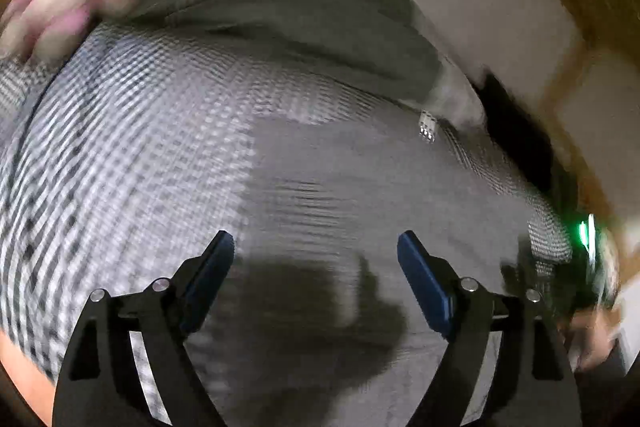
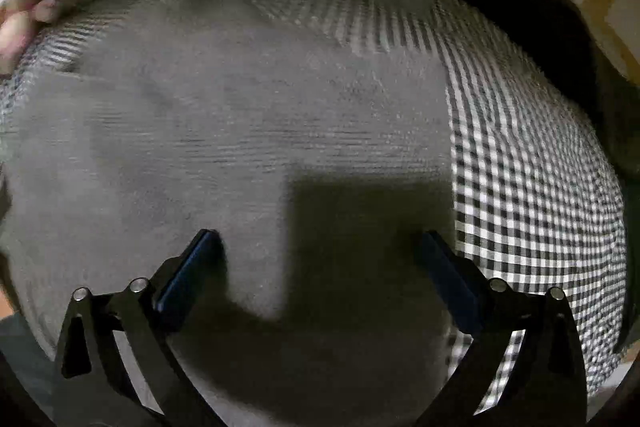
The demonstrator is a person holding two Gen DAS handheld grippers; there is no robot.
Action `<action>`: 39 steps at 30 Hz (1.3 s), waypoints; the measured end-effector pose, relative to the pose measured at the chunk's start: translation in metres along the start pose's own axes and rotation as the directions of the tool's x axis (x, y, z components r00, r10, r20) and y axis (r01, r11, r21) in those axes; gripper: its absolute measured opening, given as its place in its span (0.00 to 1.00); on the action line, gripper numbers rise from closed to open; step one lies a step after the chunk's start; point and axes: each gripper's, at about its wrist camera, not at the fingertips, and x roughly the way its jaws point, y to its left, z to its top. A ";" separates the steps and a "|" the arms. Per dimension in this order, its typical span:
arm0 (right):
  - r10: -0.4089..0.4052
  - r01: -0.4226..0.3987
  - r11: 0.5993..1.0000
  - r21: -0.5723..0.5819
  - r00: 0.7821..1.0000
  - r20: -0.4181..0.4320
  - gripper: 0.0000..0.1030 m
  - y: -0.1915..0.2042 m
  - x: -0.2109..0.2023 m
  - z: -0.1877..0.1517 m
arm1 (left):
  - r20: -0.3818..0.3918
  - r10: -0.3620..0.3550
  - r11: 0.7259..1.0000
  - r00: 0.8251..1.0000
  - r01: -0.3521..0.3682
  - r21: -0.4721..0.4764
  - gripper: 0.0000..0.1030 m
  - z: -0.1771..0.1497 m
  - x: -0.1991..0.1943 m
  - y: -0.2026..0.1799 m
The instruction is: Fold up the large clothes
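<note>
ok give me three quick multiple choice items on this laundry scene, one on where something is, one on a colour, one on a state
1. In the right wrist view, where does the checked cloth lie relative to the plain grey garment?
A. to its right
B. to its left
C. rolled inside it

2. What colours is the checked cloth?
A. red and yellow
B. black and white
C. plain green

3. How do the jaws of the left hand-held gripper and the right hand-held gripper stand?
A. both spread apart with nothing between
B. both shut on cloth
C. left shut, right open

Answers: 1 A, the checks fill the right side beside the grey fabric. 2 B, dark and white squares show clearly. 3 A, in each wrist view a wide gap shows between the blue pads.
</note>
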 end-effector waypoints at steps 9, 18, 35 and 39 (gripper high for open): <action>-0.023 0.023 1.000 0.008 0.999 0.046 0.97 -0.001 -0.049 -0.036 | -0.097 0.175 0.971 0.980 -0.155 0.184 0.85 -0.033 0.051 -0.025; 0.087 -0.110 0.968 0.226 0.990 0.110 0.97 -0.061 -0.054 -0.106 | -0.027 0.177 0.962 0.984 -0.167 0.217 0.94 -0.053 -0.009 -0.007; 0.239 -0.256 0.956 0.146 0.963 0.123 0.97 -0.051 -0.063 -0.259 | -0.170 0.015 0.999 0.985 -0.021 -0.034 0.94 -0.148 -0.057 0.065; 0.267 -0.286 0.943 0.168 0.955 0.127 0.97 -0.041 -0.062 -0.296 | -0.210 0.021 0.999 0.977 -0.029 -0.033 0.94 -0.179 -0.055 0.076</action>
